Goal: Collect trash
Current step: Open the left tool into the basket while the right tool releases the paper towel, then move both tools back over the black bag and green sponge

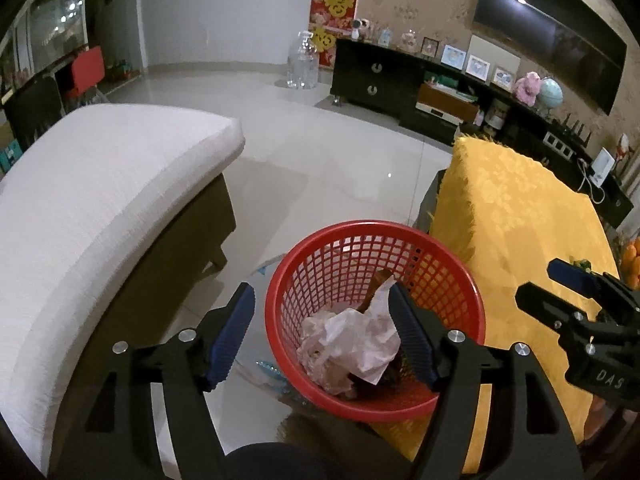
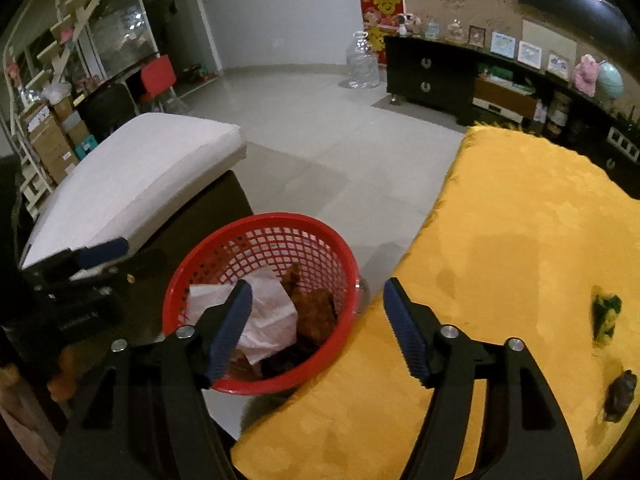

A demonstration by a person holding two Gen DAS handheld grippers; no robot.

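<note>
Left claw point(image 1: 324, 336) spread wide, nothing between the blue pads, poised above the red basket point(image 1: 316, 384): right pad inside the rim, left pad outside it on the floor side. Crumpled white paper point(image 1: 352, 344) lying loose in the basket just beneath the claw, touching neither pad, with brown scraps point(image 1: 380, 284) tucked behind and under it. Right claw point(image 2: 318, 328) likewise spread wide and empty, astride the basket's near-right rim: left pad over the white paper point(image 2: 272, 312), right pad over the yellow cloth point(image 2: 520, 248) covering the table. From the left wrist view, right claw point(image 1: 536, 284) visible at the right edge, above the cloth; from the right wrist view, left claw point(image 2: 116, 256) visible at the left edge, level with the basket's far-left rim.

Basket standing on the floor tight against the table's left edge, near its front corner, brown trash point(image 2: 316, 312) piled beside the paper. 2 more bits left on the table near its right edge, well apart from both claws: a green-and-yellow wrapper point(image 2: 606, 316) and, nearer the front, a dark brown lump point(image 2: 620, 396). White cushioned seat point(image 1: 100, 208) across the basket on the far left, pale tiled floor point(image 1: 320, 152) between it and the table.
</note>
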